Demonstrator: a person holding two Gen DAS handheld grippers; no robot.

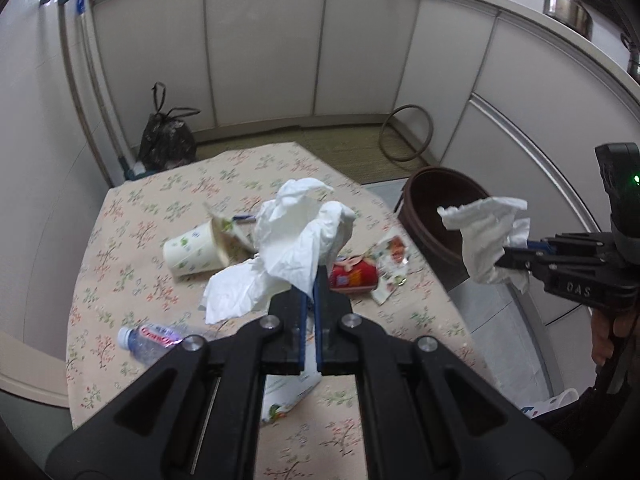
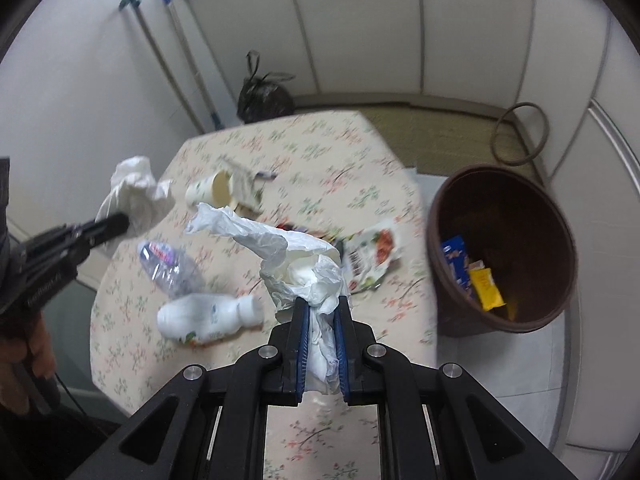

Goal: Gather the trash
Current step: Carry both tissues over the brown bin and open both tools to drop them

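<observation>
Two tissue wads up: my left tongs pinching one, right tongs pinching other, above table.

Both fisheye views look steeply down from close above the floral-patterned tablecloth-covered table. The left wrist view sits nearer the table's middle, the round brown plastic bin far right; the right wrist view faces closer to that bin. Both share table, bin and white cabinets.

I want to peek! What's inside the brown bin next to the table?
Inside the brown bin lie a blue packet and a yellow wrapper. Its near wall hides the rest of the bottom.
</observation>
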